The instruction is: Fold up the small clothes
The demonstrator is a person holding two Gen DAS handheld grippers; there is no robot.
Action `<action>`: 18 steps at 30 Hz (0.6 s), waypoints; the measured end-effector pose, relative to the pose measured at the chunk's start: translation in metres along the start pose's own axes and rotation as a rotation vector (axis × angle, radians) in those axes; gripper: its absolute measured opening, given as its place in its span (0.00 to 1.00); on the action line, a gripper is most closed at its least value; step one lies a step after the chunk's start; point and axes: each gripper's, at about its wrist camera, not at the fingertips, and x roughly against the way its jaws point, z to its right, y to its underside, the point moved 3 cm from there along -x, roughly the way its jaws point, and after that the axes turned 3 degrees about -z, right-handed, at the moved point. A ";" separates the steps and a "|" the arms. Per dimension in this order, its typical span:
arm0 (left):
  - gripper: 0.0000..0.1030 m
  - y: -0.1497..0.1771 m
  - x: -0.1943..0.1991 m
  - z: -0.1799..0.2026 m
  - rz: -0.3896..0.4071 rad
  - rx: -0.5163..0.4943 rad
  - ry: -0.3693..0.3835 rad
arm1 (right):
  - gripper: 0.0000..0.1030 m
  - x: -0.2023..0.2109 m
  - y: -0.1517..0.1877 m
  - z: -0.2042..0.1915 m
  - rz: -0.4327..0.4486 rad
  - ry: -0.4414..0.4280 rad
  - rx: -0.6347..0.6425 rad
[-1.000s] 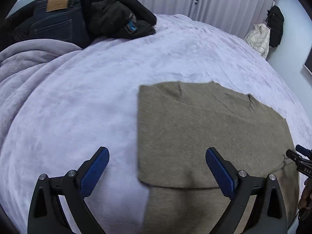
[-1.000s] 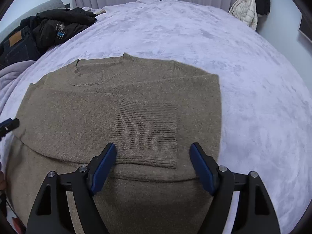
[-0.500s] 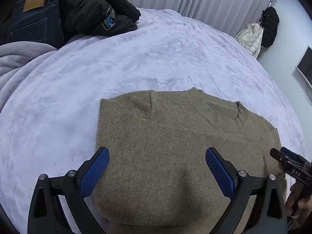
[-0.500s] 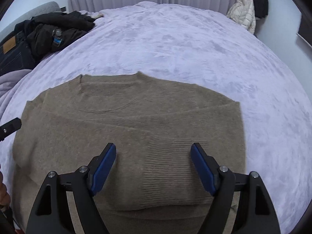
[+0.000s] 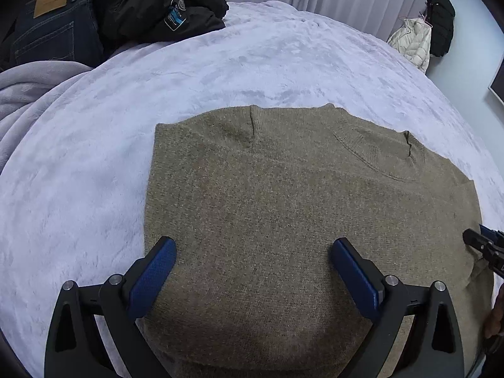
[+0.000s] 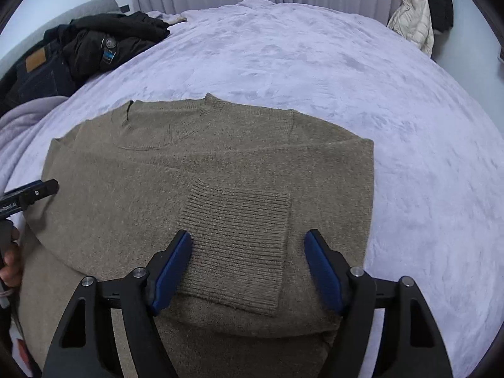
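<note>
An olive-brown knit sweater (image 6: pixel 220 170) lies flat on the pale lilac plush bedspread (image 6: pixel 409 126), sleeves folded in, ribbed cuff (image 6: pixel 236 245) on top. The left gripper (image 5: pixel 252 280) and right gripper (image 6: pixel 249 271) hover above it, fingers wide and empty. The likely next move is grasping the hem to fold it toward the collar.

The sweater (image 6: pixel 220 170) is matt, fuzzy olive knit with a ribbed cuff (image 6: pixel 236 236). The bed (image 5: pixel 220 63) wears plush, faintly sheeny lilac fleece. Both tongs are matt black plastic with textured blue pads (image 5: pixel 151 278).

sweater (image 5: pixel 299 220) hem cut off below, jeans (image 5: pixel 53 31) partly out of frame
</note>
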 end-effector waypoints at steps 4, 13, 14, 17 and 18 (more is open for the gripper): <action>0.97 -0.004 0.001 -0.004 -0.008 0.018 0.024 | 0.08 0.003 -0.004 -0.004 0.007 0.003 0.020; 0.97 -0.023 0.036 -0.053 0.056 0.157 0.026 | 0.04 0.048 -0.006 0.017 0.142 0.035 -0.051; 0.97 -0.024 0.033 -0.056 0.044 0.166 0.020 | 0.04 0.042 -0.004 0.022 0.126 0.058 -0.052; 0.97 -0.031 0.025 -0.053 0.022 0.170 0.027 | 0.04 0.016 0.002 0.033 0.049 0.050 -0.089; 0.97 -0.035 0.022 -0.048 0.017 0.164 0.032 | 0.05 0.010 0.003 0.033 0.042 0.058 -0.083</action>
